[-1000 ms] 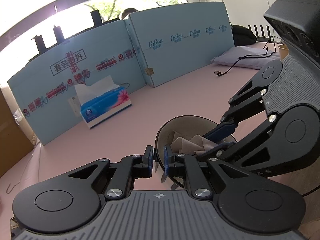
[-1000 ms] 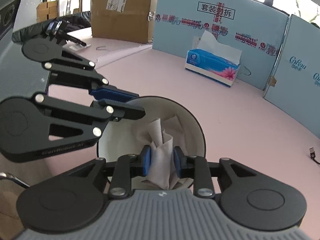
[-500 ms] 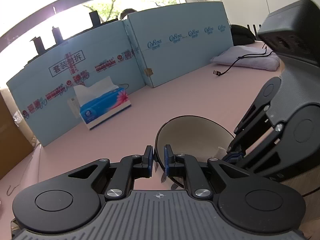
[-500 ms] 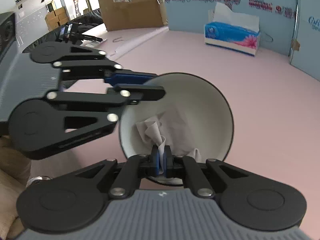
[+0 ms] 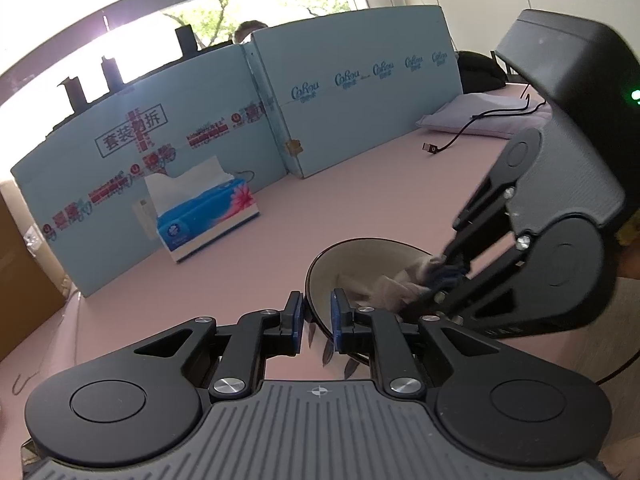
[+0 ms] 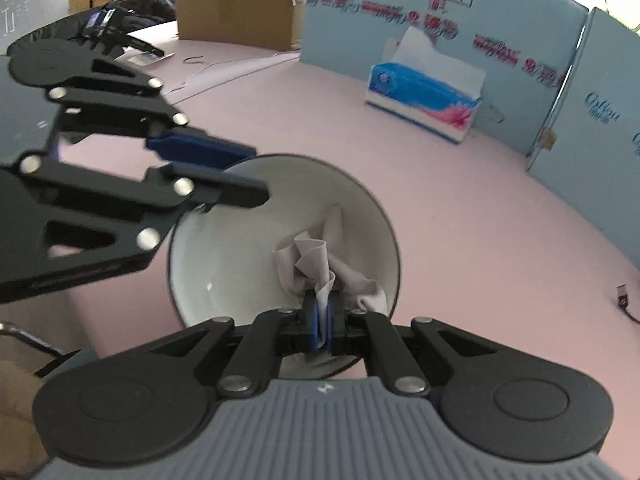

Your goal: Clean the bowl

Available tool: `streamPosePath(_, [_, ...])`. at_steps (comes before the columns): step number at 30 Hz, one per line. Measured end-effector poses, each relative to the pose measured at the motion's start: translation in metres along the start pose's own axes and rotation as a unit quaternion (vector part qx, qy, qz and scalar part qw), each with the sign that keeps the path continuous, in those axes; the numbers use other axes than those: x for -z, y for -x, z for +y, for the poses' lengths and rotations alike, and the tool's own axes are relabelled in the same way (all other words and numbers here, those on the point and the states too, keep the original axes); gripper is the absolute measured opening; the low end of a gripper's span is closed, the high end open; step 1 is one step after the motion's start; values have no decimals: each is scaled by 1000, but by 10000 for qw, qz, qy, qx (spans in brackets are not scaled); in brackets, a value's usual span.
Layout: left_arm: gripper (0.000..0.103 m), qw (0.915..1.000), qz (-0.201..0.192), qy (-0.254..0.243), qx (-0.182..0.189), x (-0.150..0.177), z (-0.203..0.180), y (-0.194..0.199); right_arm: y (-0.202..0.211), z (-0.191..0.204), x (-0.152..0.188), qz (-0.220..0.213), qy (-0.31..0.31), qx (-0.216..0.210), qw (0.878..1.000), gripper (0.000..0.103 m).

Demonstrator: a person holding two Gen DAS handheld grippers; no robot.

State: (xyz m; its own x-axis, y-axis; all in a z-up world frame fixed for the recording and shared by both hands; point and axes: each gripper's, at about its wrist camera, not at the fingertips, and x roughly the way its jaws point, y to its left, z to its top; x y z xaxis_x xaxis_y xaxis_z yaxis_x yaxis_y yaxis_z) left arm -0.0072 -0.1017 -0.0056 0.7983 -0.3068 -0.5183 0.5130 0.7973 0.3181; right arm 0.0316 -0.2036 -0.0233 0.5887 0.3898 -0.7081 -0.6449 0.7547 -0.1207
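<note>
A bowl (image 6: 240, 216) with a white inside and a dark rim sits on the pink table; it also shows in the left wrist view (image 5: 352, 264). My left gripper (image 5: 317, 312) is shut on the bowl's near rim, one finger inside and one outside; it also shows in the right wrist view (image 6: 224, 172). My right gripper (image 6: 321, 312) is shut on a crumpled white tissue (image 6: 316, 264) and presses it against the bowl's inside. In the left wrist view the right gripper (image 5: 444, 276) reaches into the bowl from the right with the tissue (image 5: 396, 284).
A blue tissue box (image 5: 204, 216) stands at the back, also in the right wrist view (image 6: 424, 100). Light-blue foam boards (image 5: 352, 92) wall the table's far side. A USB cable (image 5: 448, 142) lies at the right. A cardboard box (image 6: 240, 0) stands far left.
My right gripper closed on the tissue in the bowl and has moved it across the bowl's inside. My left gripper has kept its hold on the rim.
</note>
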Motion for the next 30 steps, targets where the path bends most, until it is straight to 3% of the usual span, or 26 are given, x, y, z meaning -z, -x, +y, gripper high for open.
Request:
streamPosePath(9, [20, 10000, 21, 33, 19, 1, 2, -3, 5, -4, -7, -689, -113, 279, 9972, 4])
streamPosePath(17, [20, 9999, 66, 90, 31, 2, 5, -7, 1, -6, 2, -292, -183, 185, 9992, 4])
streamPosePath(22, [17, 9998, 120, 166, 41, 3, 9, -11, 8, -4, 9, -142, -270, -129, 9995, 4])
streamPosePath(30, [19, 9979, 300, 569, 88, 5, 20, -18, 13, 7, 7, -281, -583, -749, 9951, 4])
